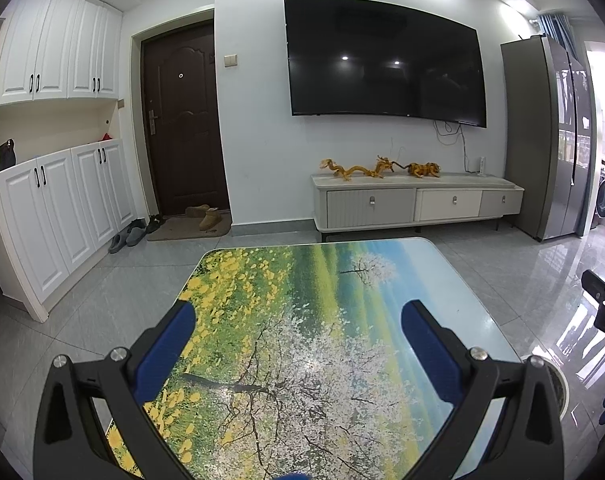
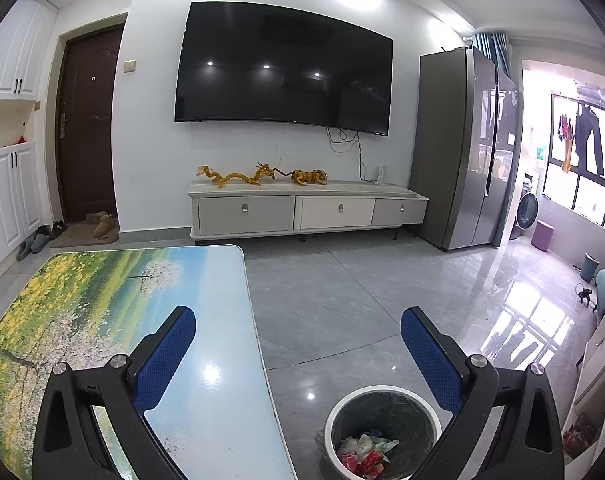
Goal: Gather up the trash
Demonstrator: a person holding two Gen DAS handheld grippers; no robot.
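Grey glossy floor tiles [image 2: 342, 304] run to a white wall with a black flat television [image 1: 382, 60]. My left gripper [image 1: 298, 316] hovers level over the low table with a printed blossom-and-meadow top [image 1: 302, 320], its blue-padded tongs spread wide and holding nothing. My right gripper [image 2: 298, 320] straddles the table's right edge, tongs likewise apart and empty. Just beside that edge stands the round white bin with a dark liner [image 2: 382, 432], holding crumpled white, green and red wrappers [image 2: 362, 456].
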